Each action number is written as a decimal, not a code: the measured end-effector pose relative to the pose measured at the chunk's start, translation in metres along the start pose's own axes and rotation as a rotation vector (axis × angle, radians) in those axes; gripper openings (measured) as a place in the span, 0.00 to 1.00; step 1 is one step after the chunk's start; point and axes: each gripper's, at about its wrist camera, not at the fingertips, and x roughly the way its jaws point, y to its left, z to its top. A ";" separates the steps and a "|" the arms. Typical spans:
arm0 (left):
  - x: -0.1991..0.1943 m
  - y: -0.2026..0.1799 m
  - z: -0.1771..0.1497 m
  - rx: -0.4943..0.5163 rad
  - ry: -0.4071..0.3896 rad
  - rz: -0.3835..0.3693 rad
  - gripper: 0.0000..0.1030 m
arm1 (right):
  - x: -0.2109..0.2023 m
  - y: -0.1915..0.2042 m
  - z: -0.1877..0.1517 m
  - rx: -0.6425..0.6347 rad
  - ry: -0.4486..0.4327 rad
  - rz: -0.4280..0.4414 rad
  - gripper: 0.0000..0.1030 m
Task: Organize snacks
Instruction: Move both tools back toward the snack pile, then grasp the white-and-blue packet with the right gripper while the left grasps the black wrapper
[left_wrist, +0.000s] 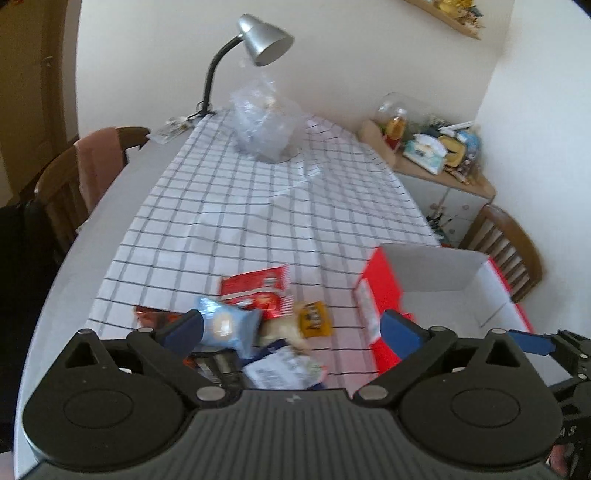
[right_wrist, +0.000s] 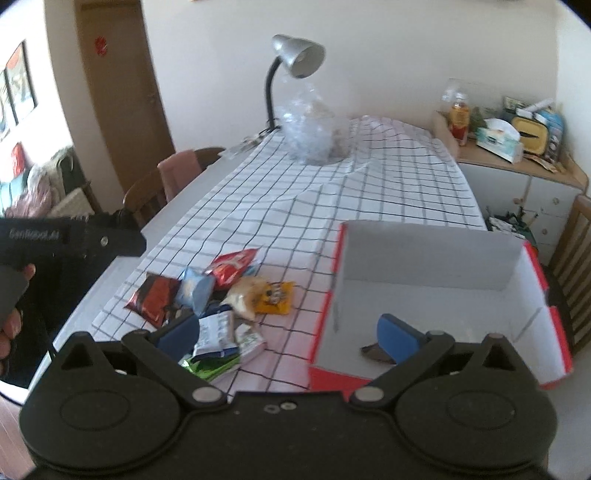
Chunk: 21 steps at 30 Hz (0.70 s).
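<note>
Surface: we saw a checked cloth covering the table.
Far end: lamp, plastic bag.
Snacks: piled near, left of red box.
Left gripper: wide, empty.
Right gripper: wide, empty.

I'm looking into a lived-in home, a dining room by the look of it. The bench wears a checked cloth and has wooden chairs drawn up to it. A silver gooseneck lamp stands at the far end, a corner cabinet is cluttered with household bits (tissue box included), and framed pictures hang beside a wooden door.
</note>
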 end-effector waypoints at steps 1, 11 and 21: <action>0.002 0.006 0.000 0.000 0.006 0.008 1.00 | 0.004 0.006 -0.001 -0.007 0.004 0.002 1.00; 0.039 0.062 -0.019 -0.028 0.117 0.096 1.00 | 0.067 0.054 -0.011 -0.073 0.109 0.020 0.99; 0.066 0.087 -0.036 -0.072 0.190 0.165 0.99 | 0.139 0.082 -0.024 -0.176 0.201 0.003 0.88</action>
